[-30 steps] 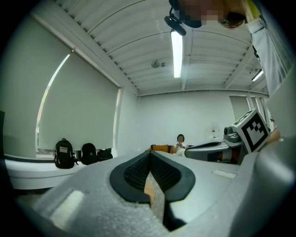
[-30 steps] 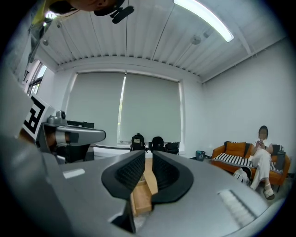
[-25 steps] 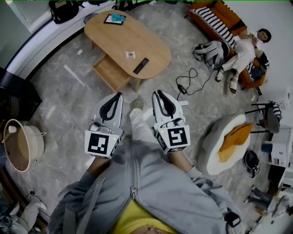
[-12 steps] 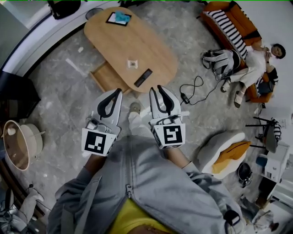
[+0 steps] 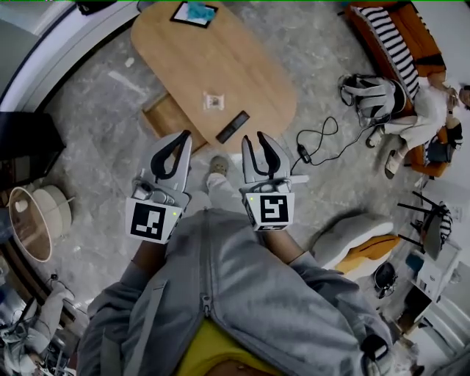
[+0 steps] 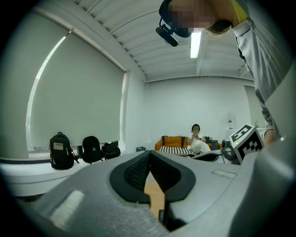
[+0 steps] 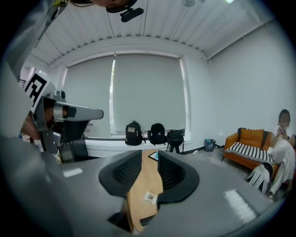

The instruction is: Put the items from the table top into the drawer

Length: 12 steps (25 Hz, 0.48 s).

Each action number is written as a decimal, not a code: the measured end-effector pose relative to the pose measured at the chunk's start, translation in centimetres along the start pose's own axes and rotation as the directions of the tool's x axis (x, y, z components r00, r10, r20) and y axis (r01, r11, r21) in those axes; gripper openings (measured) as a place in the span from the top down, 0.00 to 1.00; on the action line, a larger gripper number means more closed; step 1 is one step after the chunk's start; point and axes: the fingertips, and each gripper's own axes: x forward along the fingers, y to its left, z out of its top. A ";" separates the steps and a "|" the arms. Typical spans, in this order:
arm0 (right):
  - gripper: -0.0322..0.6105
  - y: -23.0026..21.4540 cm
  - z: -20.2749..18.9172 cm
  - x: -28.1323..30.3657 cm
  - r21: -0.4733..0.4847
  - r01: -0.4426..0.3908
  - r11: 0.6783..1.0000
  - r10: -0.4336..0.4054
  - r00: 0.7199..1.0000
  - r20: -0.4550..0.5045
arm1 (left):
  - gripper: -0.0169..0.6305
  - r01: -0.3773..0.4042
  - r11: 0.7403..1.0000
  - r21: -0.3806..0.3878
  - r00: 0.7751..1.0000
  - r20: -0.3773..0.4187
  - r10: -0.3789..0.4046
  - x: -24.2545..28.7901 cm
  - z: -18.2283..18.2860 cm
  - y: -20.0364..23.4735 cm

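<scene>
- My right gripper (image 5: 253,139) has its fingers parted and they are opening. Its own view shows nothing between them, only the wooden surface (image 5: 257,81) seen through the gap.
- My left gripper (image 5: 183,139) has its fingers clenched tip to tip, with nothing held.
- Both grippers are level with each other over the floor (image 5: 95,147), short of the surface's near edge and touching nothing.
- The black bar (image 5: 233,126) is the nearest item. It lies on the near rim of the surface, just ahead of the right fingers and a little toward the left gripper, so I judge the right hand the closer one.
- The bar's long axis runs on a slant in the head view, with its near end toward the gap between my two grippers and its far end up and to the right. It crosses the line the right fingers point along, so I expect to turn the wrist to close across its narrow width.
- The small packet (image 5: 213,101) sits farther in on the surface, beyond the bar. In the right gripper view it shows through the finger gap.
- The flat framed item (image 5: 194,12) is at the far end, well apart from both hands.
- The drawer (image 5: 170,117) stands pulled out under the surface's left side, ahead of the left gripper and just beside the bar.
</scene>
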 end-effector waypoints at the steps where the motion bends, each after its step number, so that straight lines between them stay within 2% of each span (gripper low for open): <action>1: 0.80 -0.1 -0.6 0.6 -0.001 -0.008 1.000 0.008 1.000 -0.012 | 0.99 0.000 1.000 0.000 1.000 -0.013 0.000 0.6 -0.4 0.3; 7: 0.80 0.0 -4.4 3.5 0.041 -0.019 0.999 0.023 0.996 -0.081 | 0.99 0.040 0.999 -0.006 0.994 -0.103 -0.041 3.4 -4.4 1.4; 12: 0.80 0.3 -6.5 6.8 0.014 -0.020 1.000 0.022 0.991 -0.132 | 0.99 0.098 0.995 -0.030 0.981 -0.163 -0.102 5.7 -7.4 3.2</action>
